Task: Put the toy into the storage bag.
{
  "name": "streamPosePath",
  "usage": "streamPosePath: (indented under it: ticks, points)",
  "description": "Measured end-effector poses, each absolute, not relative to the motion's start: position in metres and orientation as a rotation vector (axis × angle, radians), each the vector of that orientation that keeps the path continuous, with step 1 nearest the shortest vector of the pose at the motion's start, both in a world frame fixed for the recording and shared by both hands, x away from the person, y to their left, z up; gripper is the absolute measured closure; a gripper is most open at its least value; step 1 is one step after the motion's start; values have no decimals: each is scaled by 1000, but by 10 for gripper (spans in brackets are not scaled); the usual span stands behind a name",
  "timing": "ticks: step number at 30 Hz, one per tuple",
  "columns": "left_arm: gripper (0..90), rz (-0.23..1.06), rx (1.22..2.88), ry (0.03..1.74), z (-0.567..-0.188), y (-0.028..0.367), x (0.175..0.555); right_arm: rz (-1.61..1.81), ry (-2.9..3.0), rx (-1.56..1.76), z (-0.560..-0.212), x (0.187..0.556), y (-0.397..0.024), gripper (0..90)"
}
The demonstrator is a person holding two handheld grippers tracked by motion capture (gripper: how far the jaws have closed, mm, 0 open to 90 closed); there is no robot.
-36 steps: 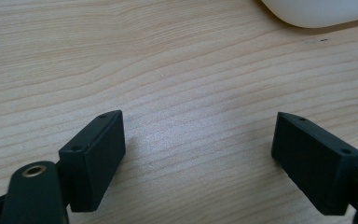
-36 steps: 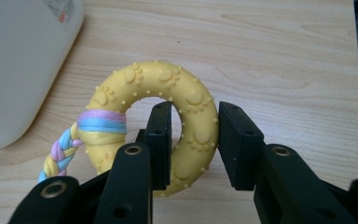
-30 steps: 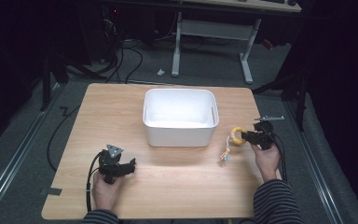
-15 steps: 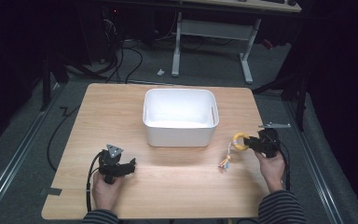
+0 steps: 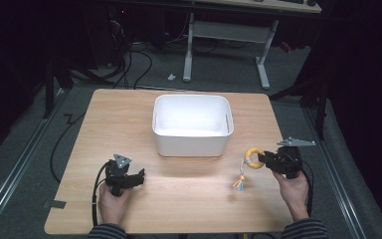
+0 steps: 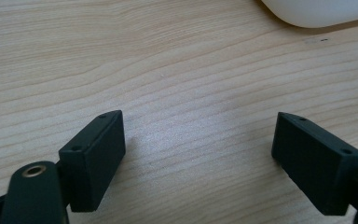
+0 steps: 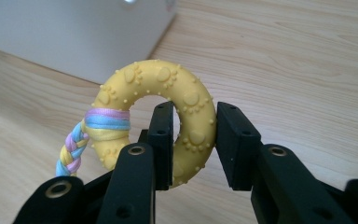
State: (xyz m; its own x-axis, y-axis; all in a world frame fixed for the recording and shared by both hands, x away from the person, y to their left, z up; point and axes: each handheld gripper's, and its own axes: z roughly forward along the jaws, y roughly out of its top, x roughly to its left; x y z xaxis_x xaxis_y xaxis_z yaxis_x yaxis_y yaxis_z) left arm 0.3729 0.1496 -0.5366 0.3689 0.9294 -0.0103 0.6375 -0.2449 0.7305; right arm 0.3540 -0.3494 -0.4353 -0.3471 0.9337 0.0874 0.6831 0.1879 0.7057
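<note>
Right tool [image 7: 193,140] clenched across the yellow ring toy [image 7: 168,112], lifted right of the white bin [image 5: 191,124], braid dangling; left tool [image 6: 200,154] released, idle over the desk [image 5: 129,114].

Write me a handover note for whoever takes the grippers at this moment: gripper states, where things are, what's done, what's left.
Right gripper: shut on the yellow ring toy, one jaw through the hole; its braided tail hangs down, seemingly clear of the table.
Left gripper: open, holding nothing, low over the table near the front left.
White bin: mid-table, looks empty.
Done: toy picked up right of the bin.
Left: probably carry the toy over the bin and release it there.
</note>
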Motion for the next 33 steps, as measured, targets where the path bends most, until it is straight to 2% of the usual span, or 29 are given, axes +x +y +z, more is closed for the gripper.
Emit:
streamPosePath:
  ticks: [21,33]
  points:
    - [175,573,1980,1349,-537,150,373,1027,2185,1328,-399,339,-306,703]
    - [175,573,1981,1349,-537,150,373,1052,2225,1199,-370,346,-278,717]
